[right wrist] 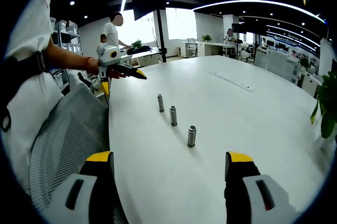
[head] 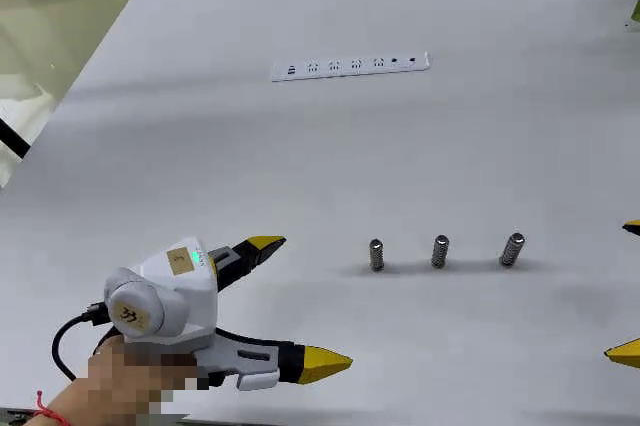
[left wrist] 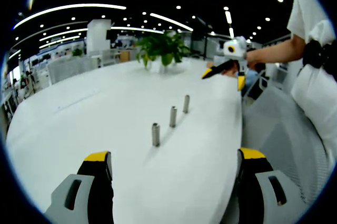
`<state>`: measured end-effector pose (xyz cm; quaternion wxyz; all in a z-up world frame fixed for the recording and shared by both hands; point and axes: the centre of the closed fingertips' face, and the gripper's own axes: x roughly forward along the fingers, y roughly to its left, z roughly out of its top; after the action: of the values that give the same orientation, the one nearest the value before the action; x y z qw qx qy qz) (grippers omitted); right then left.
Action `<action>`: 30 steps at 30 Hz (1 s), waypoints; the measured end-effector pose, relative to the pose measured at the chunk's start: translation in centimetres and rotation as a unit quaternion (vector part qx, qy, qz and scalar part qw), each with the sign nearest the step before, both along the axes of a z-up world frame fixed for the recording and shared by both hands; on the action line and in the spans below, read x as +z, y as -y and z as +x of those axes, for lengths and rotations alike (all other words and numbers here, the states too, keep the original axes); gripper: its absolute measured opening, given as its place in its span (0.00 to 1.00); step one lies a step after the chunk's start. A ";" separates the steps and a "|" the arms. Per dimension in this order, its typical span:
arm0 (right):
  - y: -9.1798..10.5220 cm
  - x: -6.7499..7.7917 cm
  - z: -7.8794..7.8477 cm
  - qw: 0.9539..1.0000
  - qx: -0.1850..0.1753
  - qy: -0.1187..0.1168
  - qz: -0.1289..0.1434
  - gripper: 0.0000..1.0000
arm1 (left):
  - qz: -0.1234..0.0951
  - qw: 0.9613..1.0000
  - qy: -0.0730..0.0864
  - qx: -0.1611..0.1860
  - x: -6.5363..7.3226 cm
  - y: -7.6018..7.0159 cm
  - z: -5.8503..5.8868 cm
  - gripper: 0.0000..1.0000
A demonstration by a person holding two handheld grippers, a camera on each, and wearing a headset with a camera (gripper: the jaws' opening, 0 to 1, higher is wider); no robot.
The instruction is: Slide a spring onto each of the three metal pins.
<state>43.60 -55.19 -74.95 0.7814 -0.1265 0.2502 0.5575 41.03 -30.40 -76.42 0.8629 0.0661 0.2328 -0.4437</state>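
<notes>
Three metal pins (head: 440,250) are standing upright in a row on the white table (head: 300,166), between the two grippers and well apart from both. The left gripper (head: 300,301) is staying near the table's near edge, its jaws spread wide with nothing between them. Whether it is touching the table, I cannot tell. The nearest pin is standing ahead of its yellow tips. Of the right gripper (head: 630,289), the head view is showing two yellow tips, cut off by the frame edge. Its own view is showing the jaws apart and empty, with the pins ahead of them. Coils of springs (right wrist: 191,135) are showing around the pins in the right gripper view. In the left gripper view the pins are looking smooth, too small to judge. A power strip (head: 350,65) is lying far beyond the pins.
</notes>
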 end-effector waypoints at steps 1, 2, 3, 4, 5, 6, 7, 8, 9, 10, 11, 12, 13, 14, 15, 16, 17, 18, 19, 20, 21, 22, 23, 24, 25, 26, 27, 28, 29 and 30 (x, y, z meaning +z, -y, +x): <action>0.3 -0.1 0.3 1.000 0.000 0.000 0.000 0.88 | 0.000 1.000 0.000 -0.001 0.0 0.1 0.0 1.00; 0.4 -0.1 0.3 1.000 0.000 0.001 0.001 0.88 | 0.000 1.000 0.000 -0.002 0.0 0.1 0.0 1.00; 0.2 0.1 0.3 1.000 0.000 0.002 0.001 0.88 | 0.002 1.000 0.001 -0.003 0.0 0.1 0.0 1.00; 0.2 0.1 0.3 1.000 0.000 0.002 0.001 0.88 | 0.002 1.000 0.001 -0.004 0.0 0.2 0.1 1.00; 0.2 0.1 0.3 1.000 0.001 0.002 0.000 0.88 | 0.002 1.000 0.002 -0.004 0.0 0.2 0.1 1.00; 0.2 0.2 0.3 1.000 0.002 0.003 0.000 0.88 | 0.002 1.000 0.003 -0.003 0.0 0.1 0.2 1.00; 0.2 0.2 0.3 1.000 0.002 0.003 -0.001 0.88 | 0.002 1.000 0.003 -0.003 0.1 0.1 0.2 1.00; 0.2 0.3 0.3 1.000 0.003 0.005 -0.002 0.88 | 0.001 1.000 0.003 -0.002 0.1 0.1 0.2 1.00; 0.2 0.4 0.3 1.000 0.003 0.006 -0.003 0.88 | 0.002 1.000 0.003 -0.003 0.1 0.1 0.2 1.00; 0.2 0.5 0.4 1.000 0.002 0.008 -0.001 0.88 | 0.003 1.000 0.003 -0.004 0.0 0.1 0.2 1.00; 0.5 0.4 0.7 1.000 0.001 0.007 0.002 0.88 | 0.005 1.000 0.004 -0.006 0.0 0.1 0.2 1.00; 0.5 0.4 0.7 1.000 0.001 0.007 0.001 0.88 | 0.006 1.000 0.004 -0.005 0.1 0.1 0.2 1.00; 0.4 0.4 0.6 1.000 0.002 0.007 -0.001 0.88 | 0.006 1.000 0.005 -0.005 0.1 0.1 0.3 1.00; 0.4 0.4 0.5 1.000 0.005 0.007 -0.003 0.88 | 0.005 1.000 0.005 -0.005 0.2 0.1 0.3 1.00; 0.3 0.5 0.4 1.000 0.006 0.007 -0.003 0.88 | 0.005 1.000 0.006 -0.005 0.2 0.1 0.3 1.00; 0.2 0.5 0.3 1.000 0.007 0.008 -0.004 0.88 | 0.005 1.000 0.006 -0.005 0.2 0.1 0.4 1.00; 0.2 0.6 0.3 1.000 0.007 0.008 -0.004 0.88 | 0.005 1.000 0.006 -0.005 0.2 0.1 0.4 1.00; 0.2 0.6 0.4 1.000 0.007 0.008 -0.003 0.88 | 0.005 1.000 0.007 -0.006 0.3 0.1 0.3 1.00; 0.4 0.5 0.5 1.000 0.007 0.009 -0.002 0.88 | 0.006 1.000 0.007 -0.007 0.3 0.1 0.3 1.00; 0.5 0.5 0.6 1.000 0.007 0.009 -0.002 0.88 | 0.006 1.000 0.007 -0.007 0.3 0.1 0.3 1.00; 0.3 0.5 0.6 1.000 0.007 0.009 -0.004 0.88 | 0.006 1.000 0.007 -0.008 0.3 0.1 0.3 1.00; 0.3 0.5 0.5 1.000 0.007 0.009 -0.005 0.88 | 0.006 1.000 0.007 -0.008 0.3 0.1 0.3 1.00; 0.2 0.7 0.4 1.000 0.007 0.010 -0.005 0.88 | 0.007 1.000 0.008 -0.008 0.3 0.1 0.3 1.00; 0.2 0.7 0.4 1.000 0.008 0.010 -0.004 0.88 | 0.007 1.000 0.008 -0.008 0.3 0.1 0.3 1.00; 0.1 0.8 0.4 1.000 0.007 0.011 -0.004 0.88 | 0.007 1.000 0.007 -0.008 0.3 0.1 0.3 1.00; 0.1 0.8 0.4 1.000 0.007 0.012 -0.004 0.88 | 0.007 1.000 0.007 -0.008 0.3 0.1 0.3 1.00; 0.0 0.9 0.4 1.000 0.007 0.012 -0.004 0.88 | 0.006 1.000 0.008 -0.008 0.3 0.1 0.3 1.00; 0.0 0.9 0.3 1.000 0.006 0.012 -0.004 0.88 | 0.007 1.000 0.008 -0.008 0.3 0.1 0.3 1.00; 0.0 0.9 0.3 1.000 0.007 0.012 -0.004 0.88 | 0.007 1.000 0.007 -0.008 0.3 0.1 0.2 1.00; 0.0 0.9 0.3 1.000 0.007 0.011 -0.004 0.87 | 0.006 1.000 0.007 -0.008 0.4 0.2 0.2 1.00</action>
<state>43.87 -55.15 -74.08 0.7796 -0.1380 0.2426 0.5606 41.24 -30.57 -76.05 0.8603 0.0766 0.2288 -0.4491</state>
